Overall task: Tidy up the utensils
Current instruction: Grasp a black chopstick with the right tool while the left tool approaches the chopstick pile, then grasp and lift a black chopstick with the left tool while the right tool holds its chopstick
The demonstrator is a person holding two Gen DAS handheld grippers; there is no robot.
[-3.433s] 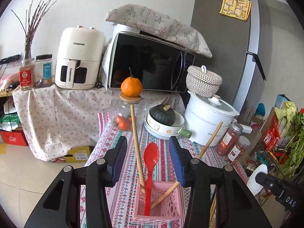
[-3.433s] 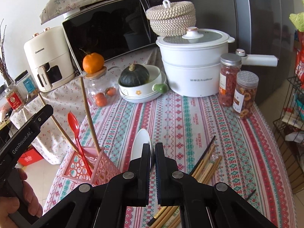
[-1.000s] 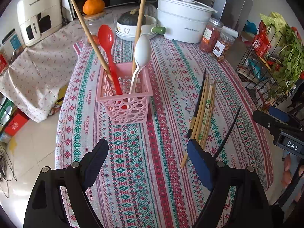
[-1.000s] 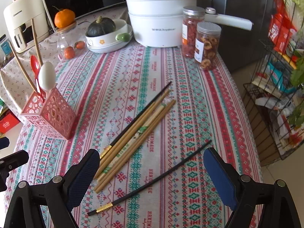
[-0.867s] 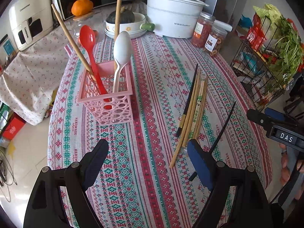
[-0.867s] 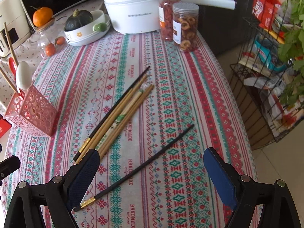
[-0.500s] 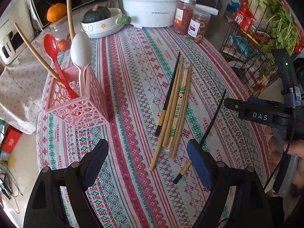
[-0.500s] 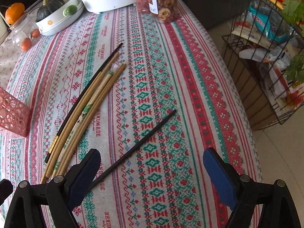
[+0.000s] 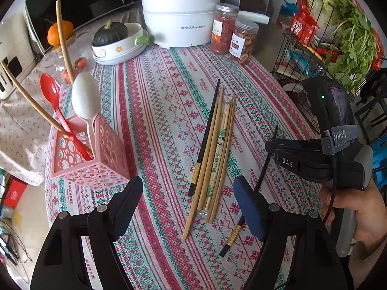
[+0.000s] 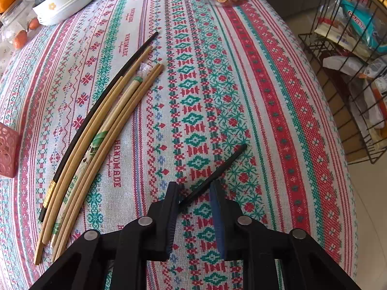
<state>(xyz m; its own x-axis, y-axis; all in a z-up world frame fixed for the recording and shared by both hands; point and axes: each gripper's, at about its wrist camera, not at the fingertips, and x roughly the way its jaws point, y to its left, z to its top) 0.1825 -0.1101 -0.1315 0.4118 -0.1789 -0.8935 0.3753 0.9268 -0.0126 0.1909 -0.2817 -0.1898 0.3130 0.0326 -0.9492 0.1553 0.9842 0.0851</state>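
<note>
A pink lattice basket (image 9: pixel 96 166) at the table's left holds a red spoon (image 9: pixel 52 96), a white spoon (image 9: pixel 85 99) and two wooden chopsticks. A bundle of wooden chopsticks with one black one (image 9: pixel 212 149) lies mid-table; it also shows in the right wrist view (image 10: pixel 96 130). A lone black chopstick (image 10: pixel 217 169) lies to the right, also seen in the left wrist view (image 9: pixel 263 169). My right gripper (image 10: pixel 194 193) is low over it, jaws partly closed on either side of it, not gripping. My left gripper (image 9: pixel 188 200) is wide open and empty above the table's near side.
A white pot (image 9: pixel 181 17), two jars (image 9: pixel 234 33), a bowl with a squash (image 9: pixel 113 41) and a glass jar stand at the far end. A wire rack of greens (image 9: pixel 338 36) stands beyond the right table edge (image 10: pixel 338 145).
My right gripper has dropped to the lone black chopstick and narrowed its jaws around it. My left gripper has drifted right, away from the basket, staying open.
</note>
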